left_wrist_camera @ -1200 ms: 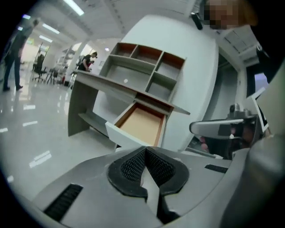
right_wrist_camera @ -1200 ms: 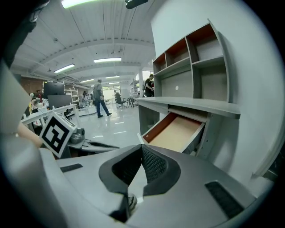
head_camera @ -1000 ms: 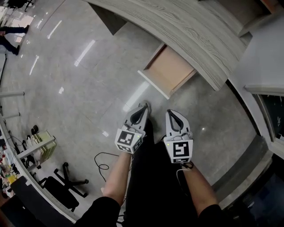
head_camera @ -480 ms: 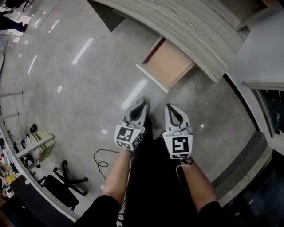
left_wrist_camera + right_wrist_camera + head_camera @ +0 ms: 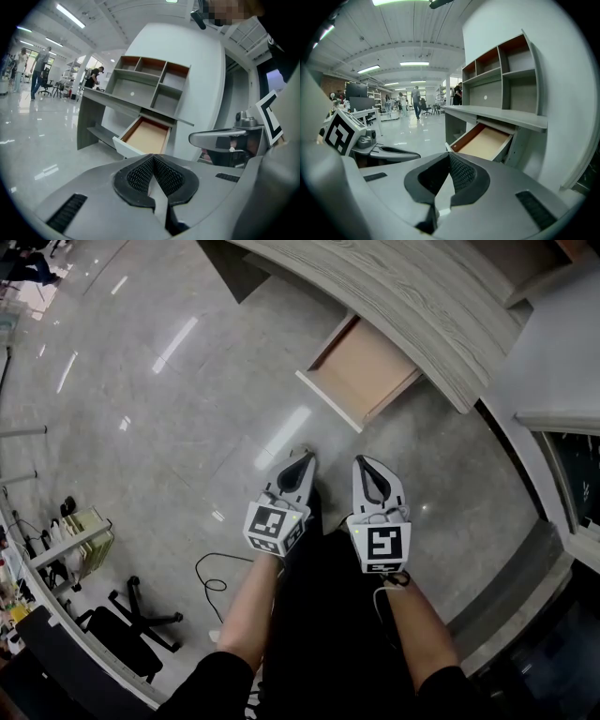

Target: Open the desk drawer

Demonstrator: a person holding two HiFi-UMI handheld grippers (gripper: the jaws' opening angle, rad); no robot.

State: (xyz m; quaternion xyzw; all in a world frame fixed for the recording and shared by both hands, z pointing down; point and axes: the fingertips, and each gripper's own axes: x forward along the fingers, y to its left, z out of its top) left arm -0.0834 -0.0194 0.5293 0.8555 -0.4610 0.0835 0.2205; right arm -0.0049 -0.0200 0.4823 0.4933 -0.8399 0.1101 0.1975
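The desk drawer (image 5: 364,369) stands pulled out from under the grey wood-grain desk (image 5: 403,296). Its white front panel (image 5: 328,401) faces me and its tan inside is empty. My left gripper (image 5: 305,457) and right gripper (image 5: 361,463) hang side by side over the floor, short of the drawer and touching nothing. Both are shut with nothing between the pads. From the left gripper view, the drawer (image 5: 146,136) lies beyond the closed left gripper (image 5: 153,159). From the right gripper view, the drawer (image 5: 485,140) lies ahead, right of the closed right gripper (image 5: 449,157).
A shelf unit (image 5: 150,84) sits on the desk against a white wall (image 5: 553,343). A chair base (image 5: 141,615), a floor cable (image 5: 216,577) and a cart (image 5: 84,540) lie to my left. People (image 5: 40,65) stand far off in the hall.
Both grippers stay shut and in place, and the drawer stands open as before. Only the head view has shifted slightly.
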